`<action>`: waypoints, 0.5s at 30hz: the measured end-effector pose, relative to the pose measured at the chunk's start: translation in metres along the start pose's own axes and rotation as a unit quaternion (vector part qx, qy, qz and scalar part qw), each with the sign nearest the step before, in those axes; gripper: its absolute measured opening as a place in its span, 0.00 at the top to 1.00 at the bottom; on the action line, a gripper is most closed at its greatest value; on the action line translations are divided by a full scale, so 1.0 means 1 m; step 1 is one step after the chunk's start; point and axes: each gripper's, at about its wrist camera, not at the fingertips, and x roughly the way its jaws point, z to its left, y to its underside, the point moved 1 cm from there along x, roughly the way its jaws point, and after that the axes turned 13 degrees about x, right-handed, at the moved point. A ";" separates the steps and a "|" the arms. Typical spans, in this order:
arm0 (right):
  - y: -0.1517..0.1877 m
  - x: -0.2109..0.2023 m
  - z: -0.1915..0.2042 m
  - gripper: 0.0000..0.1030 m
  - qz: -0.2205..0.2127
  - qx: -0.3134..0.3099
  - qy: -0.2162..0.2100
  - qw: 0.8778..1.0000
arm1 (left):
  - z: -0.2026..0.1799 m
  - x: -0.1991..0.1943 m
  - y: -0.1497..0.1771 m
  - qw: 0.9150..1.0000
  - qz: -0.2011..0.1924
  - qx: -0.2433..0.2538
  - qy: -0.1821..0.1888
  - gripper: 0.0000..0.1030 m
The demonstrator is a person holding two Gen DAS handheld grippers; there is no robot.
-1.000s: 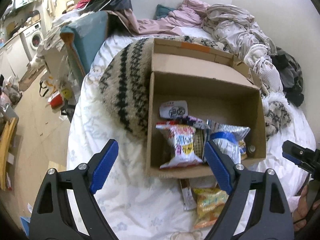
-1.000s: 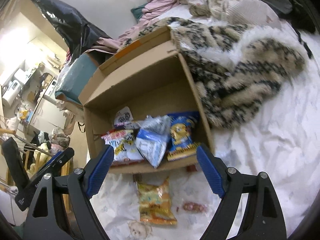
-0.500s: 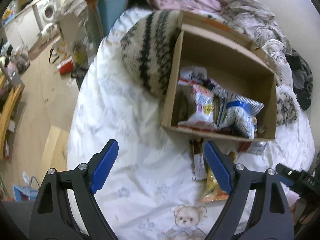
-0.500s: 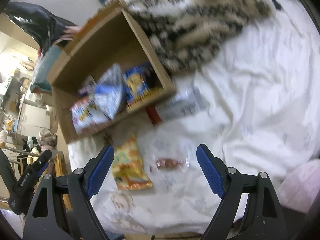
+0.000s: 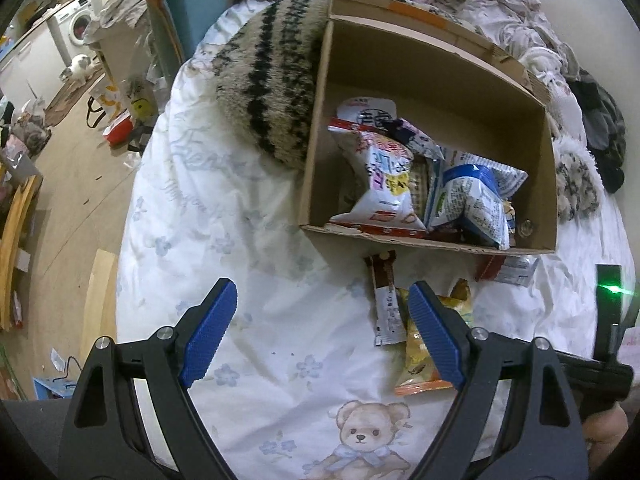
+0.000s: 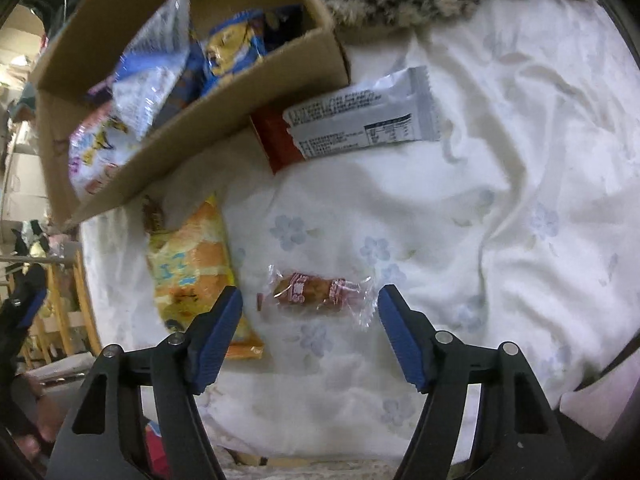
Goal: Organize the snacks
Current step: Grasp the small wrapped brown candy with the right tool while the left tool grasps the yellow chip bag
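A cardboard box (image 5: pixel 316 132) lies on the bed with several snack bags inside, among them a white-and-pink bag (image 5: pixel 384 184) and a blue-and-white bag (image 5: pixel 468 200). In front of it lie a brown-and-white stick packet (image 5: pixel 386 300), a yellow-orange bag (image 6: pixel 188 264) and a grey packet (image 6: pixel 360 120) over a red one (image 6: pixel 272 144). My left gripper (image 5: pixel 322 300) hangs open over bare sheet, its right finger covering part of the yellow bag. My right gripper (image 6: pixel 310 300) points down with its jaws closing. A small clear-wrapped pastry (image 6: pixel 304 290) lies between them, and the pads are off it.
A furry patterned blanket (image 5: pixel 272 80) leans against the box's left side, with a pile of clothes (image 5: pixel 500 20) behind it. The bed's edge drops to the floor (image 5: pixel 80 200) at the left. The white flowered sheet (image 6: pixel 500 200) spreads to the right.
Both grippers have tipped down and sunk toward the sheet. The right one now straddles the small wrapped pastry, and its jaws stand narrower than before.
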 end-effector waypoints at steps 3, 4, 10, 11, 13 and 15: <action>0.000 0.012 0.006 0.29 0.005 -0.007 0.019 1.000 | -0.005 0.003 -0.003 1.000 0.001 0.006 0.001 0.17; 0.001 0.015 0.009 0.27 0.004 -0.009 0.027 1.000 | -0.007 0.003 -0.004 1.000 0.000 0.008 0.002 0.17; 0.009 0.034 0.028 0.19 -0.014 -0.063 0.081 0.995 | -0.009 0.006 -0.004 1.000 0.002 0.013 0.002 0.17; 0.011 0.036 0.031 0.19 -0.017 -0.077 0.091 0.993 | -0.009 0.006 -0.004 1.000 0.003 0.012 0.003 0.17; 0.015 0.038 0.034 0.27 -0.026 -0.097 0.104 0.989 | -0.009 0.007 -0.003 1.000 0.004 0.012 0.003 0.17; 0.016 0.034 0.033 0.39 -0.034 -0.105 0.102 0.989 | -0.009 0.007 -0.003 1.000 0.005 0.013 0.002 0.17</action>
